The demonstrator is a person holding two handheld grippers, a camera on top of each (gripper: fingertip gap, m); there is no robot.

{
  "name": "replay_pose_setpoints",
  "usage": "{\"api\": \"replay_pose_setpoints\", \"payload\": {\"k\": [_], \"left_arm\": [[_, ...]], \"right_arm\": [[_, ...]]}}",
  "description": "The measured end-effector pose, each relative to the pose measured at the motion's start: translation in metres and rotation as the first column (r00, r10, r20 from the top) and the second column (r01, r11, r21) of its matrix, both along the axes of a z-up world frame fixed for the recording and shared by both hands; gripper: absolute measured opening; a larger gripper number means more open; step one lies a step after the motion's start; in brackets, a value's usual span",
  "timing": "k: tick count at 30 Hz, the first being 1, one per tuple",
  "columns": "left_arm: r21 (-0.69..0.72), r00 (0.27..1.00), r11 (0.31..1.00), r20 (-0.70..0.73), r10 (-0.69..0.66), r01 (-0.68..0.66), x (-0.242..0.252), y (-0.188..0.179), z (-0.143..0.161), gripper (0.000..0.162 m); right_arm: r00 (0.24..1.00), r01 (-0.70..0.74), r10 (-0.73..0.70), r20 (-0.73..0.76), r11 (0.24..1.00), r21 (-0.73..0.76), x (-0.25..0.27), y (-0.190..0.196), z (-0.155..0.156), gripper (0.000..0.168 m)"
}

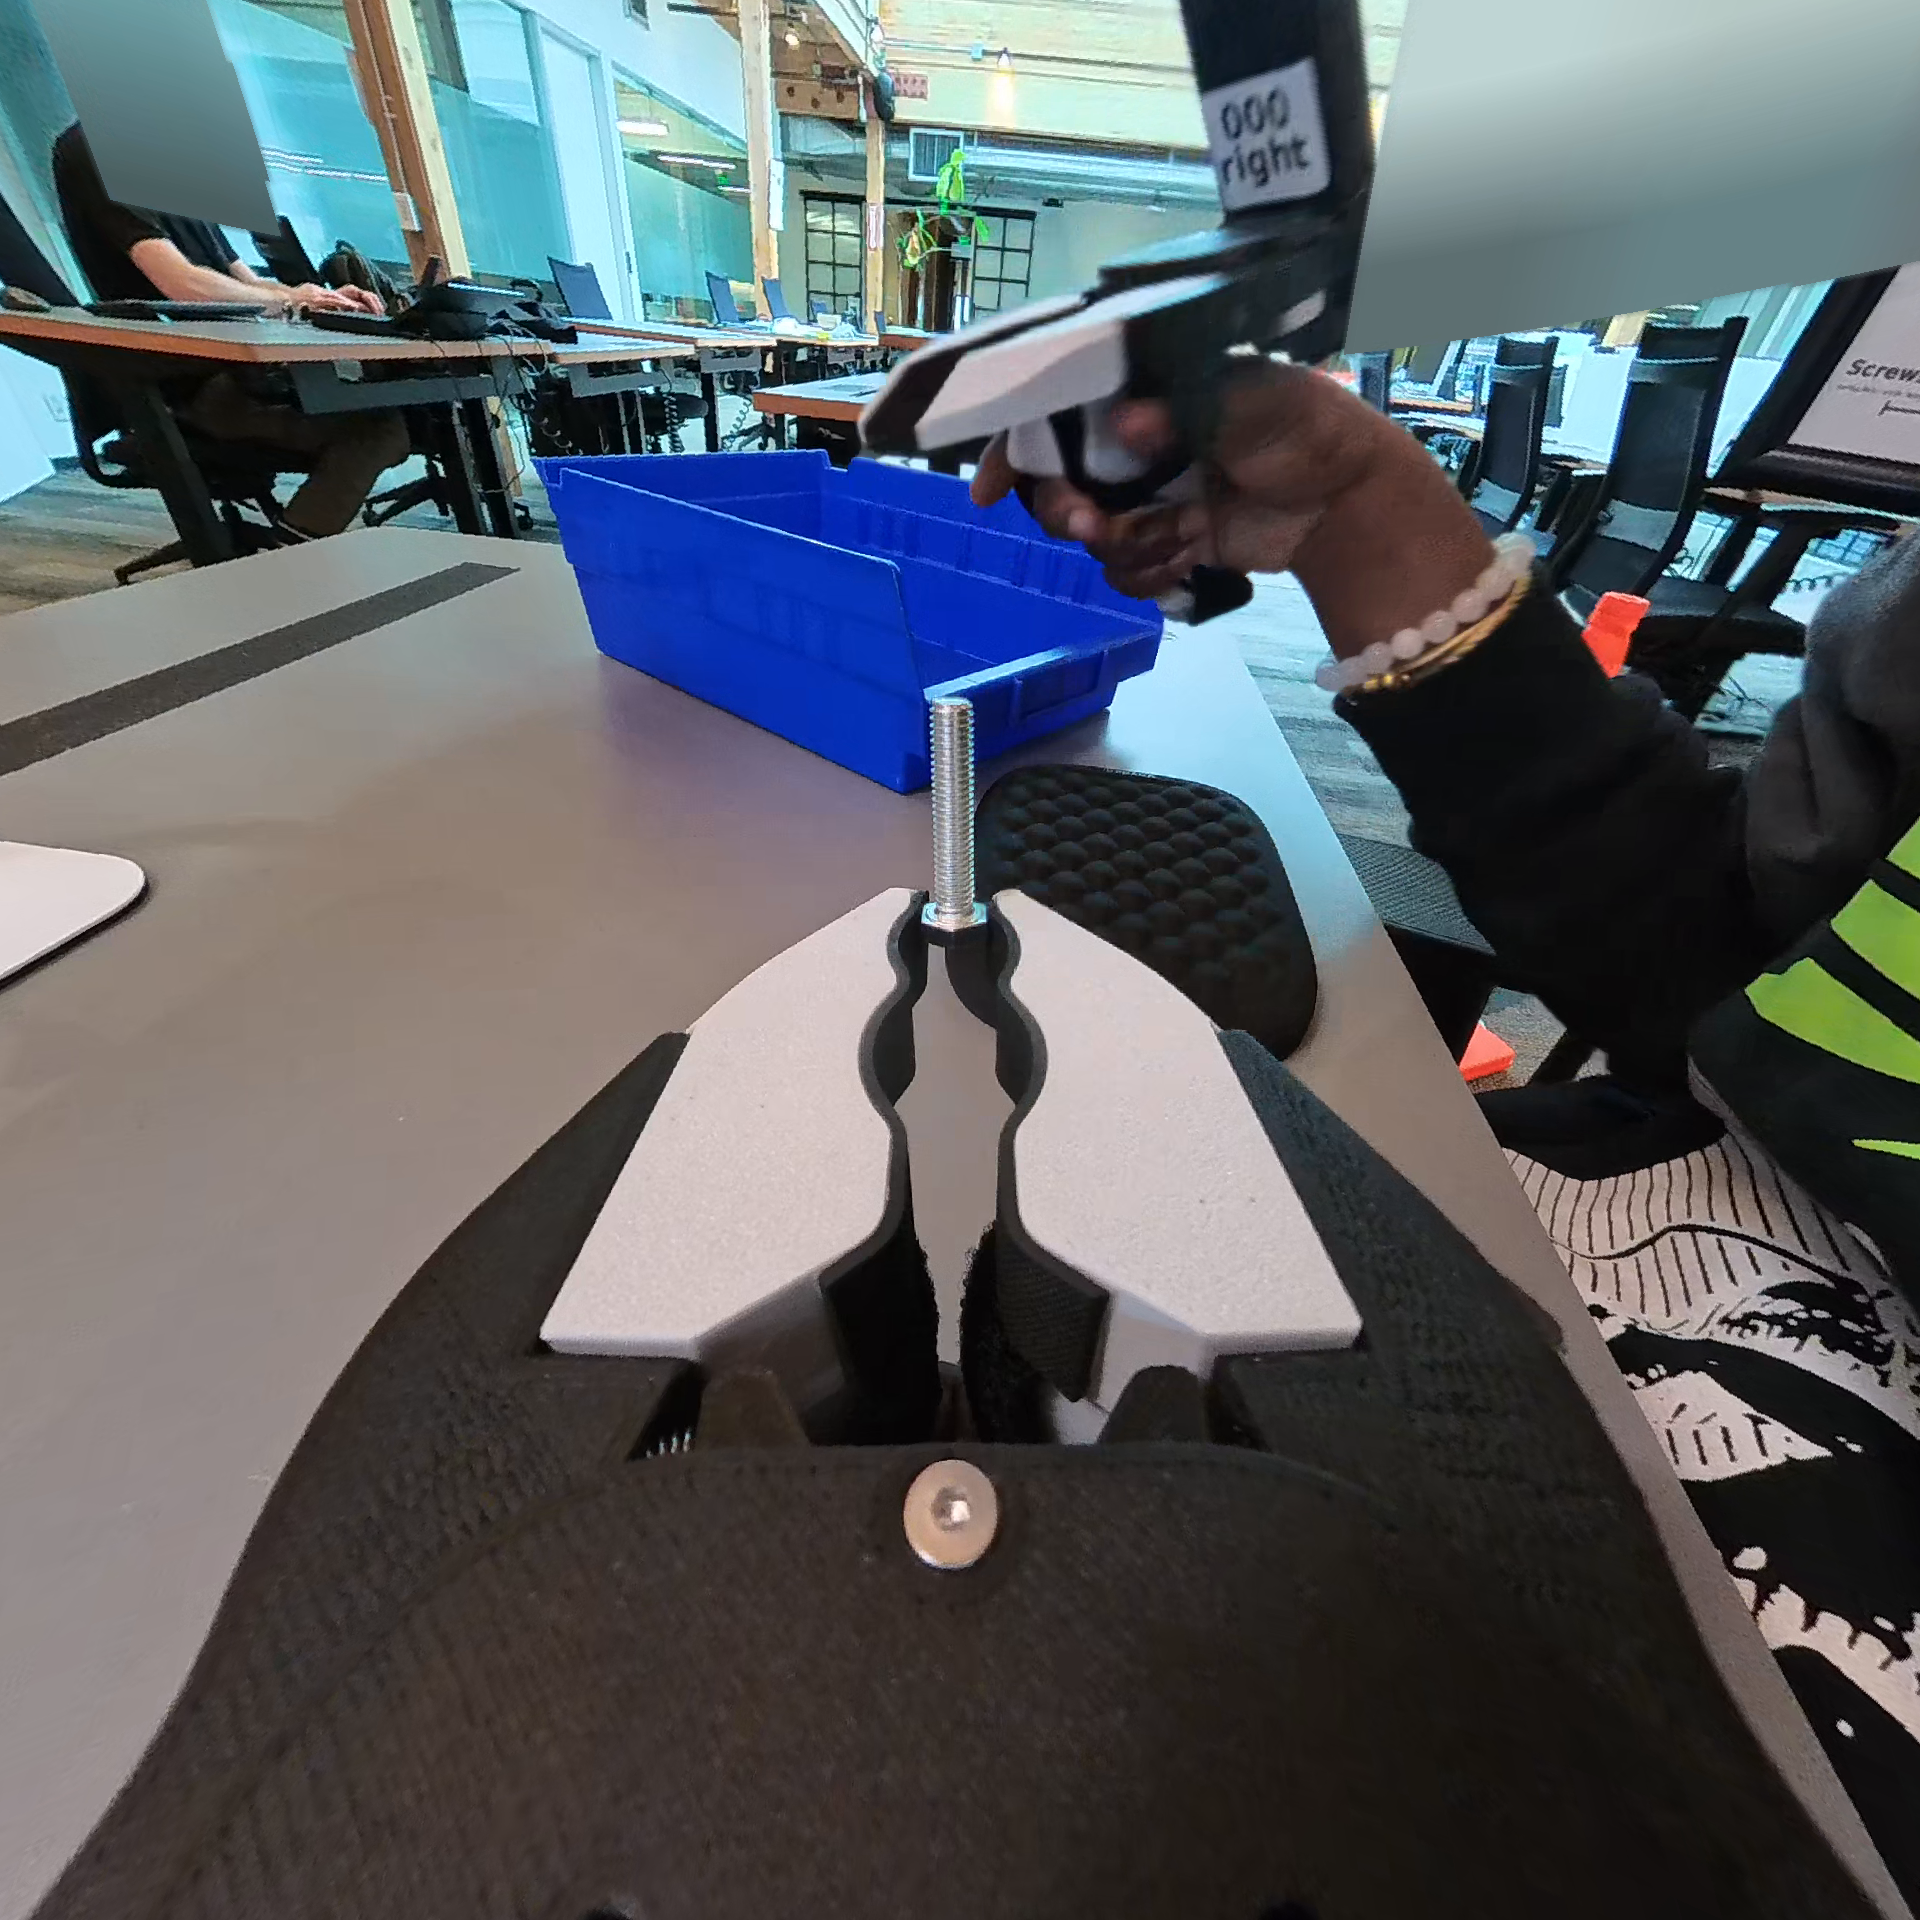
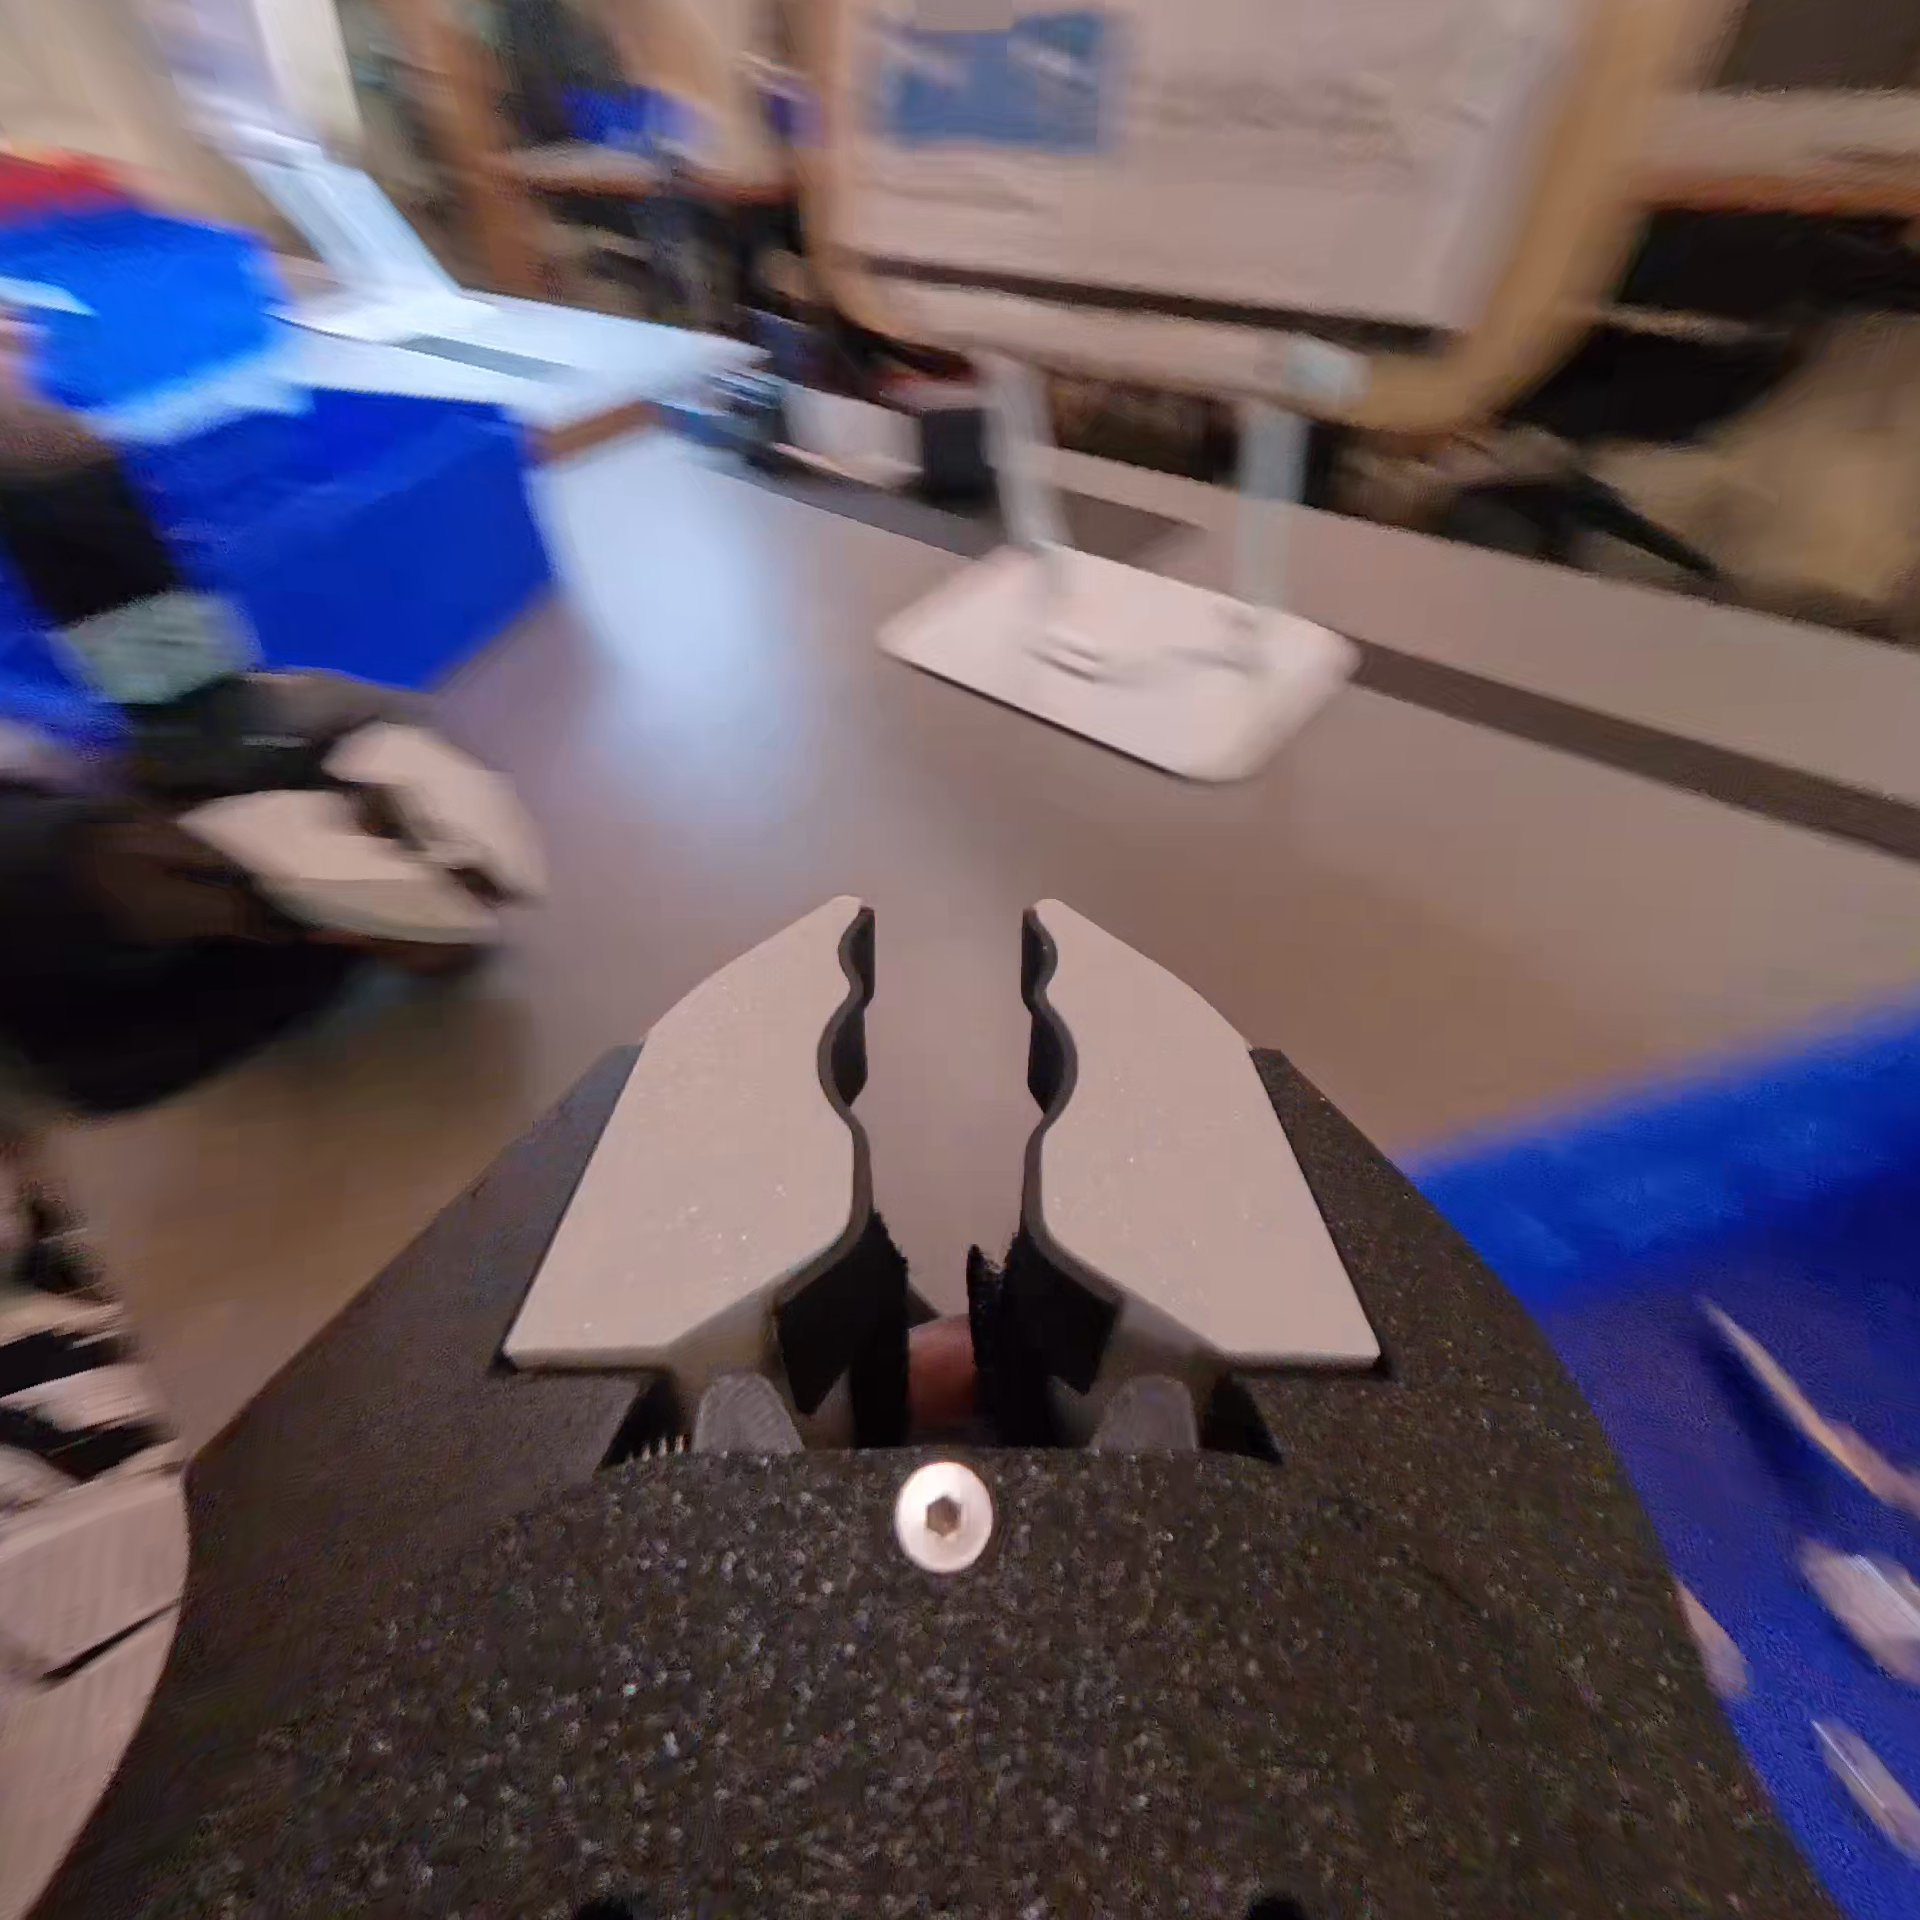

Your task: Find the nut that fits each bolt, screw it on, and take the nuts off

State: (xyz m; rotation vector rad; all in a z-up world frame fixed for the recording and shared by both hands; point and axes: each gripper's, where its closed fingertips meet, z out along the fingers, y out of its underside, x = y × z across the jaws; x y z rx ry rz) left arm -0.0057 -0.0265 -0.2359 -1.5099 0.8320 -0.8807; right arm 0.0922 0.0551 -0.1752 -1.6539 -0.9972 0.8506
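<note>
A silver bolt [image 1: 952,800] is pinched upright by its head in the left gripper [image 1: 954,928] above the grey table [image 1: 416,935], seemingly steadied for a nut, while the right gripper [image 2: 948,951], jaws spread and empty, is held near the blue bin [image 1: 831,613].

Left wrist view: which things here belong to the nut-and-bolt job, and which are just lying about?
Job:
bolt, upright, clamped by its head in the left tool
right tool, open, empty
blue bin

Lying about:
black textured pad
white stand base
</note>
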Motion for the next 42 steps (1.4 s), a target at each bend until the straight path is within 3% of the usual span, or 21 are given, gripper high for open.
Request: {"api": "replay_pose_setpoints", "payload": {"k": [3, 6, 15, 19, 23, 27, 30, 32, 37, 42], "left_arm": [[0.004, 1.0, 1.0, -0.005, 0.0, 0.0, 0.0, 0.0, 0.0, 0.01], [0.008, 1.0, 1.0, -0.011, 0.0, 0.0, 0.0, -0.001, -0.001, 0.01], [0.019, 1.0, 1.0, -0.03, -0.01, 0.011, 0.002, -0.003, -0.001, 0.01], [0.005, 1.0, 1.0, 0.011, 0.006, -0.006, 0.001, 0.0, 0.002, 0.015], [-0.013, 0.997, 0.998, 0.035, 0.061, -0.061, -0.004, 0.008, 0.003, 0.048], [0.002, 0.995, 0.996, 0.021, 0.094, -0.094, -0.005, 0.012, 0.003, 0.065], [0.009, 0.995, 0.995, 0.015, 0.096, -0.096, -0.004, 0.012, 0.002, 0.069], [0.019, 0.995, 0.995, 0.011, 0.097, -0.097, -0.004, 0.011, 0.003, 0.069], [0.02, 0.996, 0.996, -0.004, 0.085, -0.085, -0.002, 0.01, 0.001, 0.069], [0.017, 0.996, 0.996, -0.004, 0.084, -0.084, -0.002, 0.01, 0.0, 0.067]], "right_arm": [[0.957, -0.286, 0.285, -0.061, 0.958, -0.007, -0.062, -0.056, 0.006, 0.027], [0.912, -0.409, 0.409, -0.012, 0.912, -0.009, -0.101, -0.086, -0.007, 0.027], [0.897, -0.439, 0.441, 0.041, 0.897, -0.039, -0.126, -0.092, -0.024, 0.006], [0.91, -0.414, 0.414, 0.011, 0.91, -0.029, -0.12, -0.087, -0.018, 0.006], [0.97, -0.244, 0.244, -0.001, 0.969, 0.04, -0.087, -0.056, 0.0, 0.006], [0.991, 0.133, -0.135, 0.013, 0.983, 0.126, -0.009, 0.013, 0.023, 0.006], [0.91, 0.407, -0.415, 0.014, 0.899, 0.16, 0.065, 0.062, 0.032, 0.006], [0.853, 0.517, -0.521, 0.0, 0.846, 0.131, 0.105, 0.084, 0.028, 0.006], [0.702, 0.711, -0.711, 0.045, 0.703, 0.015, 0.178, 0.13, -0.013, 0.006], [0.581, 0.814, -0.795, 0.176, 0.573, -0.097, 0.216, 0.154, -0.059, 0.006]]}}
